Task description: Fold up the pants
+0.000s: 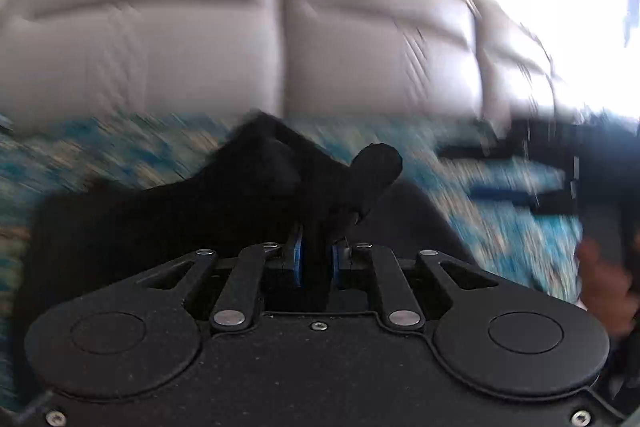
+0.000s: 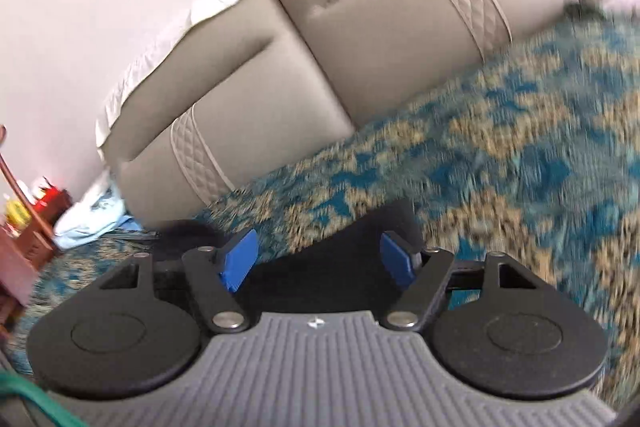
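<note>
The right gripper (image 2: 318, 261) stands with its blue pads wide apart over black pants (image 2: 320, 275). Beyond lie a teal-and-gold carpet (image 2: 500, 155) (blurred) and a beige sofa (image 2: 360, 27).

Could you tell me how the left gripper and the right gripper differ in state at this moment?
The left gripper has its blue pads nearly together, pinching a fold of the black fabric pants; the right gripper has its blue pads wide apart, gripping nothing, with black cloth only lying beneath them. Both are black two-finger tools over the blue and tan patterned carpet, facing the beige sofa.
</note>
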`<action>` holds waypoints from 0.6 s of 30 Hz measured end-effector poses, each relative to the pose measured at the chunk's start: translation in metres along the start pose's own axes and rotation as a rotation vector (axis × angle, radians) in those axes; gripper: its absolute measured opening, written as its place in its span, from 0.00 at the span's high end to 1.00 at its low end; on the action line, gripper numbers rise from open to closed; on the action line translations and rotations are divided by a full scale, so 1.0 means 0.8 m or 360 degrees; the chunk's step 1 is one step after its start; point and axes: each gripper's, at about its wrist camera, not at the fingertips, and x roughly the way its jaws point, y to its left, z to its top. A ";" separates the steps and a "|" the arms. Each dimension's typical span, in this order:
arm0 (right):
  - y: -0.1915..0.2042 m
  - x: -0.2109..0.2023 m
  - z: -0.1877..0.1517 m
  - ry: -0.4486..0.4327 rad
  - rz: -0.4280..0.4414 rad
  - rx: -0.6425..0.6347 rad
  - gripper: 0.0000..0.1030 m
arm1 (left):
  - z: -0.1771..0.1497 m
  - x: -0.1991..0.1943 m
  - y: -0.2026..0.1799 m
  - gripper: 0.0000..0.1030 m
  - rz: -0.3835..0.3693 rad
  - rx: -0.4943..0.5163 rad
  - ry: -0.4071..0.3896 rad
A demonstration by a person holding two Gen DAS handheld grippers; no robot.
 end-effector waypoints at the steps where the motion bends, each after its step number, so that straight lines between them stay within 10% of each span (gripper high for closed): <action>1: -0.005 0.000 -0.002 0.0037 0.0011 0.0014 0.26 | -0.008 0.014 -0.010 0.86 -0.0036 0.0034 0.0072; 10: 0.003 0.012 -0.035 0.0296 -0.0057 -0.0215 0.16 | -0.040 -0.020 -0.065 0.43 -0.0329 0.0263 0.0146; 18: 0.048 0.023 -0.070 0.0394 -0.0178 -0.0599 0.11 | -0.017 -0.085 0.029 0.48 -0.0132 0.0061 0.0027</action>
